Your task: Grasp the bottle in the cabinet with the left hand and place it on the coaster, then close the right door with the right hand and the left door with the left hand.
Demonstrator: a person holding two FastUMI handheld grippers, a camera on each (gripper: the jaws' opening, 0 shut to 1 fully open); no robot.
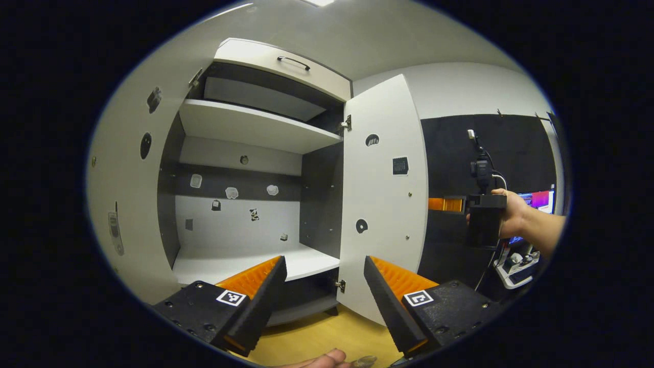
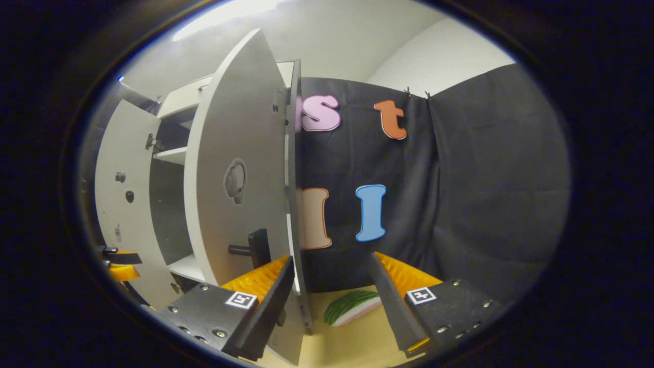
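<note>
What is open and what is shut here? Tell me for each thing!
Left door: swung open.
Right door: swung open.
Drawer: pushed shut.
Lower shelf: bare, no bottle on it.
Left gripper: open, holding nothing.
Right gripper: open, by the right door's edge, holding nothing.

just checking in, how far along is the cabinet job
Done, it seems: the cabinet shelves hold no bottle, and the left gripper is open with nothing in it; bottle and coaster aren't visible to confirm. In hand: the right gripper, open, sits at the right door edge, apparently about to push it. Left: both doors are open, including the left door.
</note>
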